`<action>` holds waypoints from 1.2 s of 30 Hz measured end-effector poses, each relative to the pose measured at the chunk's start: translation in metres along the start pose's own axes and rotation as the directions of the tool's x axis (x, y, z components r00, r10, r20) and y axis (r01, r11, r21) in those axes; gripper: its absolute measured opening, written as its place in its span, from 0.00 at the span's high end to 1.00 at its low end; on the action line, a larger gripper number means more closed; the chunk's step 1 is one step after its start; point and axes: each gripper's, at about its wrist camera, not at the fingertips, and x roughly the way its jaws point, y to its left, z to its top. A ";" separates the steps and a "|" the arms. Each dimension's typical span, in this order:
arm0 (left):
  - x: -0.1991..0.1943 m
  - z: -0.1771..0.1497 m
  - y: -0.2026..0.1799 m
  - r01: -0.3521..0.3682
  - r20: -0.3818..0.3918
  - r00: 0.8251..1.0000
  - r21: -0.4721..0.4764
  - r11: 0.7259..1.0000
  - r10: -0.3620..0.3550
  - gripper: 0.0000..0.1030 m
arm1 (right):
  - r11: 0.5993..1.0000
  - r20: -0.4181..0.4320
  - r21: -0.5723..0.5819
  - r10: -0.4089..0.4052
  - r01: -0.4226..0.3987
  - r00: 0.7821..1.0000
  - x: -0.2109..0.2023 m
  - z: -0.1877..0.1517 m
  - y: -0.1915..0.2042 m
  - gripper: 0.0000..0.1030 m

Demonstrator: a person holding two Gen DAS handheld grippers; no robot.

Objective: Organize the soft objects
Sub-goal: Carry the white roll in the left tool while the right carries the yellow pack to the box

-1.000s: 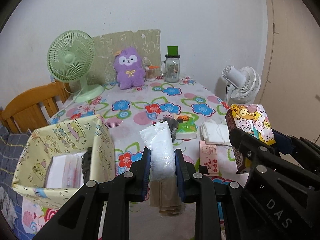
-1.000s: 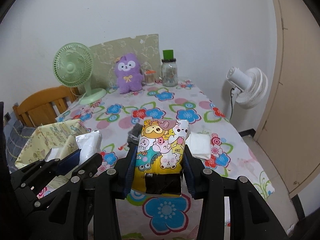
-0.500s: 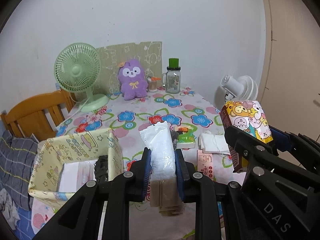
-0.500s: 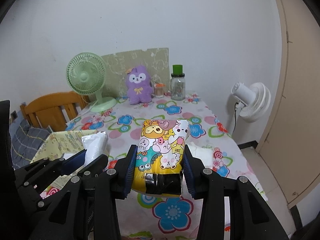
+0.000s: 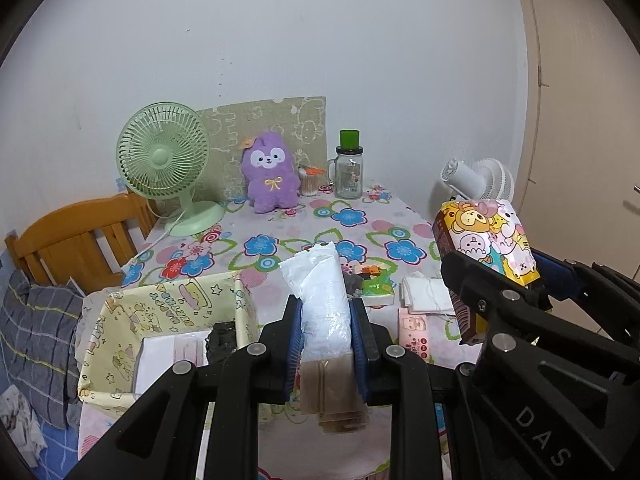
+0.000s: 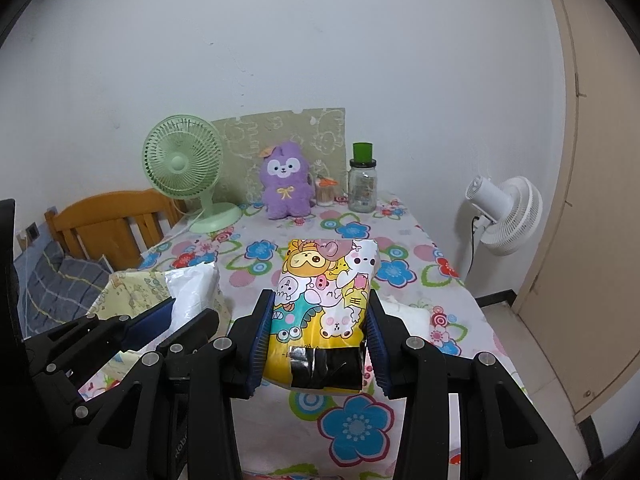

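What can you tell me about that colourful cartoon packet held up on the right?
The cartoon packet is a soft, puffy pack in glossy plastic wrap, printed with bright cartoon animals on yellow, pink and teal. Black tape patches its near end. It is lifted clear of the table, lying roughly flat with its length pointing away from the camera, squeezed on both sides between the blue pads of the right tool. Nothing else touches it.
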 end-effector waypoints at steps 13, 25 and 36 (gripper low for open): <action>0.002 -0.001 0.034 -0.036 -0.016 0.999 -0.014 0.999 0.035 0.78 | 0.998 -0.017 -0.022 0.051 -0.051 0.999 0.016 0.005 0.038 0.55; 0.014 -0.007 0.077 -0.075 -0.043 0.996 -0.070 0.995 0.072 0.78 | 0.988 -0.052 -0.074 0.132 -0.136 0.990 0.043 0.010 0.084 0.55; 0.033 -0.012 0.112 -0.121 -0.086 0.990 -0.099 0.988 0.113 0.78 | 0.974 -0.103 -0.106 0.188 -0.199 0.977 0.069 0.010 0.116 0.55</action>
